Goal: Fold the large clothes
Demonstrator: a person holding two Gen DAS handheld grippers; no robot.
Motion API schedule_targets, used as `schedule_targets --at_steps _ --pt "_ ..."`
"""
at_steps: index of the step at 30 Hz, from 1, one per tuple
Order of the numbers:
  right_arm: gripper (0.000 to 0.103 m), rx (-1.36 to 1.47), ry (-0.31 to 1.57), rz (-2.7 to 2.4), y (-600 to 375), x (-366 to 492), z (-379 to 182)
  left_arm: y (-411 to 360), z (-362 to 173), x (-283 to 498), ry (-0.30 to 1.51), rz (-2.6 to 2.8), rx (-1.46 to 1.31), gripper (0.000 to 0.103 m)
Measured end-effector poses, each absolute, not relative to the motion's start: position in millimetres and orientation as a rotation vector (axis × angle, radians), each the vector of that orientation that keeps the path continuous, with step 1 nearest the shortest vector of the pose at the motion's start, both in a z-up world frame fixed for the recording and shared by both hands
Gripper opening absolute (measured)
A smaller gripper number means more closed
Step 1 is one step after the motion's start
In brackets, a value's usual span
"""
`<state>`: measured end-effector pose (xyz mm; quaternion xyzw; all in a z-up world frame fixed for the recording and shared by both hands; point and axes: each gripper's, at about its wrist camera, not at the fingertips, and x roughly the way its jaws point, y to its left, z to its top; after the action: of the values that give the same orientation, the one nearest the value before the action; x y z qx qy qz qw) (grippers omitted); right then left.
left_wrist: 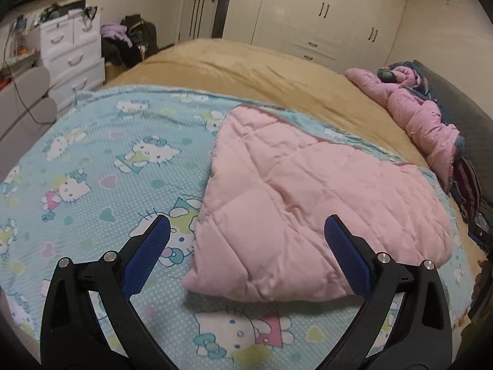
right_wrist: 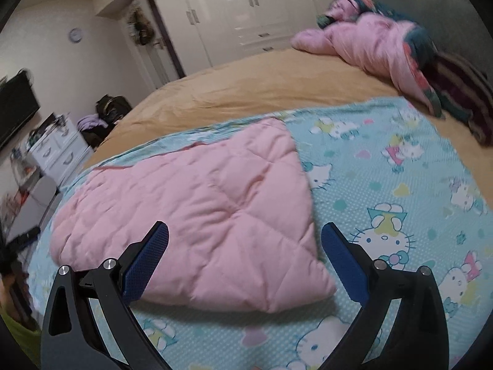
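Now we hold both the left gripper and right gripper spread wide, empty, above the folded pink quilt on the bed's near edge.

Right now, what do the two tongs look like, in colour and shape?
Both look alike. The left tongs and right tongs have black plastic arms that spread in a V, blue textured pads on the inner faces, and round silver pins at the joints.
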<state>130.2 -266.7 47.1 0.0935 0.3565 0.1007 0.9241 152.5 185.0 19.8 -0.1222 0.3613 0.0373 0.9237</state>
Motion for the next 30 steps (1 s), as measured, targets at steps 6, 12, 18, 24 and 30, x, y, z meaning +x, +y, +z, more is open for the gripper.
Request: schedule_targets --at_steps 6,12,18,24,30 --pt "0.099 0.161 0.693 0.261 -244.7 95.2 66.8 166.6 34.7 129.2 0.712 0.043 -0.226 0.094" --pt "0.099 0.141 0.663 0.256 -234.4 70.5 71.0 150.6 41.4 105.0 0.669 0.008 -0.23 0.094" --pt "0.099 0.149 0.622 0.25 -224.1 39.2 66.7 130.7 43.1 79.2 0.607 -0.04 -0.206 0.094" --pt "0.099 0.134 0.576 0.229 -211.7 10.2 56.7 116.8 30.3 57.5 0.586 -0.037 -0.18 0.094" --pt "0.099 0.167 0.574 0.202 -206.6 -17.8 34.0 108.9 19.4 43.7 0.596 -0.038 -0.193 0.094"
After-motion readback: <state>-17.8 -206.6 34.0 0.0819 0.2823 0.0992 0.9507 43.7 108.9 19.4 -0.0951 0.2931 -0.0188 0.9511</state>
